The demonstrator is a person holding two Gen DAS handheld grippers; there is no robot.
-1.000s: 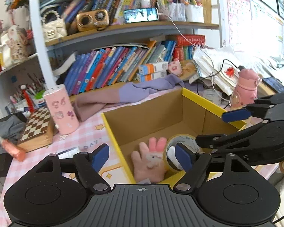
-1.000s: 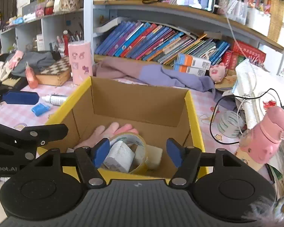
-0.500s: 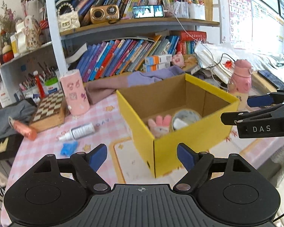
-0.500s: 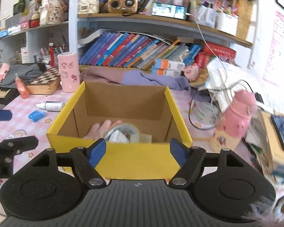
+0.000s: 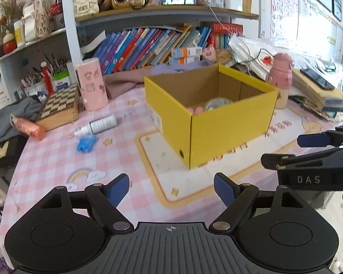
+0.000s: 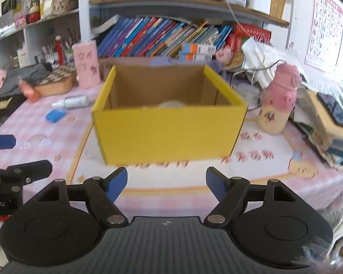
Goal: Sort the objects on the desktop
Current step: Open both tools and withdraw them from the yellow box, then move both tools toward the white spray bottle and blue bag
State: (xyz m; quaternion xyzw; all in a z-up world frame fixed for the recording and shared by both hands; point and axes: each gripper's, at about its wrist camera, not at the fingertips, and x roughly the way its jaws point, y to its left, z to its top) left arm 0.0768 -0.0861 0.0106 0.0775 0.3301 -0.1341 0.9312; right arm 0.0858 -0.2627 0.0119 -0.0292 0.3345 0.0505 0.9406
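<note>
Before the yellow box [image 6: 169,132], left gripper [image 5: 171,188] spread, empty; right gripper [image 6: 166,182] just widened, empty.

The left gripper [image 5: 171,188] points forward and downward, its blue-padded jaws spread wide with nothing between them. The right gripper [image 6: 166,183] is angled downward likewise; its jaws have just been opening and are empty. Each gripper shows at the edge of the other's view, side by side, apart.
</note>
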